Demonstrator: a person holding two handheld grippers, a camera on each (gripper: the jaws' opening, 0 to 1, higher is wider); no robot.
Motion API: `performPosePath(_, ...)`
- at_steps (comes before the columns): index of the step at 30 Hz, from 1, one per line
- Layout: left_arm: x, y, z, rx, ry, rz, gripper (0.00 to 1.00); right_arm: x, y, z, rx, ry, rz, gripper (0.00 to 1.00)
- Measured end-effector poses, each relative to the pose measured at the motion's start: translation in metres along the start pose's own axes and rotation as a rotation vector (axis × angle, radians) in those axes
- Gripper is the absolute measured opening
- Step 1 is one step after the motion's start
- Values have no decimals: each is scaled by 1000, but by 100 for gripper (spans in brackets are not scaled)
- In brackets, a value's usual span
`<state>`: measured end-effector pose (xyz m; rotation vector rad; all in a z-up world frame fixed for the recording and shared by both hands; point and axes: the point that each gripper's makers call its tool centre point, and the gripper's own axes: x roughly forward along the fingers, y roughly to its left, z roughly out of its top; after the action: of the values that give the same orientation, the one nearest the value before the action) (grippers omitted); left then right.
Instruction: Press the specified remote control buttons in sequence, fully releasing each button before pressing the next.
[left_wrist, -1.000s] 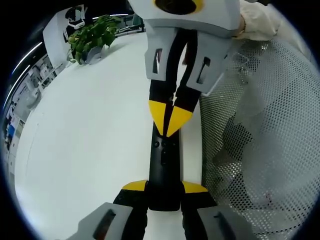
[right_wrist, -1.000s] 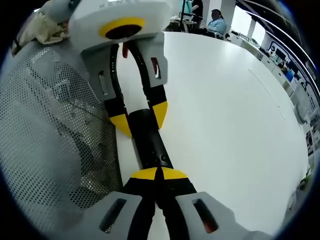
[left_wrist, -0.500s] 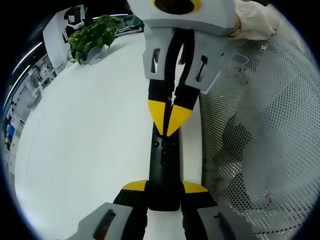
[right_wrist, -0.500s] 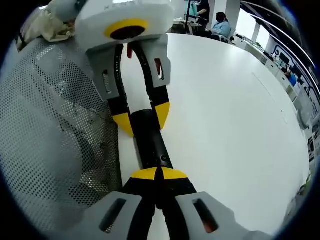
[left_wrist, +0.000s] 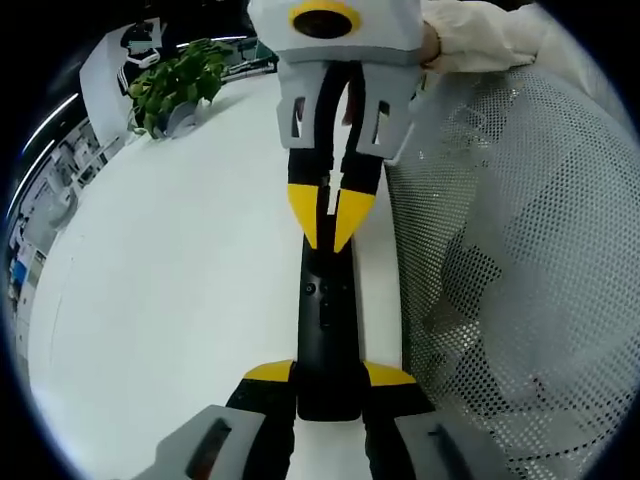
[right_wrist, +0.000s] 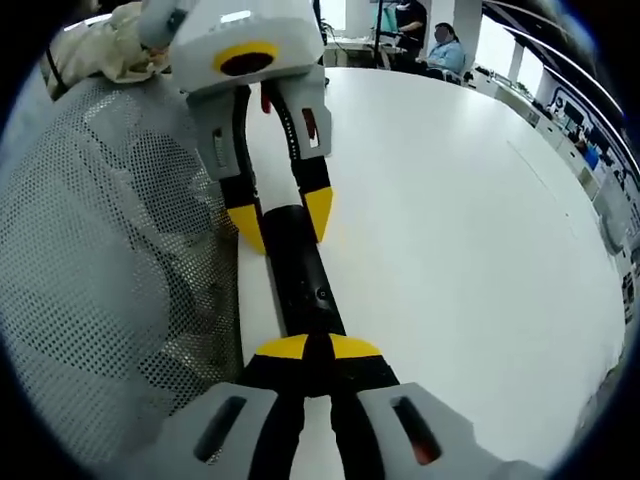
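Black and slim, the remote control (left_wrist: 326, 330) lies lengthwise on the white table (left_wrist: 170, 290), close to the table's edge where a perforated mesh chair back (left_wrist: 510, 270) stands just beside it. In the left gripper view we see the left gripper (left_wrist: 328, 375) clamped on the near end of the remote, one yellow-tipped jaw on each side and touching it. From the far side the right gripper (left_wrist: 329, 215) points toward us, its yellow tips drawn narrow, almost together with a thin slit between them, set over the far end of the remote; we cannot tell whether they touch it. A potted green plant (left_wrist: 175, 85) stands on the far part of the table, and a pale sleeve (left_wrist: 480, 40) shows behind the right gripper.

In the right gripper view we see the right gripper (right_wrist: 308, 348) with its yellow tips meeting, lying over the near end of the remote control (right_wrist: 300, 280). Beyond it the left gripper (right_wrist: 279, 222) straddles the remote's other end, its tips against both sides. The mesh chair back (right_wrist: 110, 270) sits along the left of this view, the white table (right_wrist: 470, 240) spreads to the right, and seated people (right_wrist: 440, 45) appear far off at the table's end
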<state>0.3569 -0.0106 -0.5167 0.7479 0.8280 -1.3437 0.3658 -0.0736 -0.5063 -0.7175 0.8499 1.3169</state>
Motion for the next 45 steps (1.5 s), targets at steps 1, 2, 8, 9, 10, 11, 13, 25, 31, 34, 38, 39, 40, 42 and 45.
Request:
performPosePath(1,0,0,0,-2,-1,0,25,0,0,0,-3,-2,4,5)
performPosePath(2,0,0,0,-3,-2,0,25,-1,1,-1,-11,-7,13,5)
performPosePath(8,0,0,0,-4,-1,1,25,-2,1,-1,-15,-17,32,5)
performPosePath(9,0,0,0,-4,0,1,25,-2,1,-1,-18,-12,37,5)
performPosePath(10,0,0,0,-4,0,1,25,-1,1,-1,-26,-8,39,5)
performPosePath(11,0,0,0,-4,0,2,25,-1,1,-1,-45,-1,43,5)
performPosePath(13,-1,0,0,-4,0,2,25,-1,2,-1,-73,8,49,5)
performPosePath(25,0,0,0,-3,5,2,25,1,0,-1,-85,82,69,6)
performPosePath(31,0,0,1,-4,8,2,25,0,1,-2,-75,109,74,6)
performPosePath(34,0,0,1,-6,8,2,25,0,-1,-2,-21,81,66,6)
performPosePath(38,0,0,1,-7,9,2,25,-1,0,-1,30,11,49,6)
performPosePath(39,0,0,1,-7,9,2,25,-1,-1,-1,36,-1,43,6)
performPosePath(40,0,0,1,-7,9,2,25,-2,0,-2,41,-16,37,6)
performPosePath(42,0,0,1,-8,9,3,25,-2,2,-2,47,-27,38,9)
performPosePath(45,0,0,1,-10,8,4,25,-1,2,-1,-9,-10,24,9)
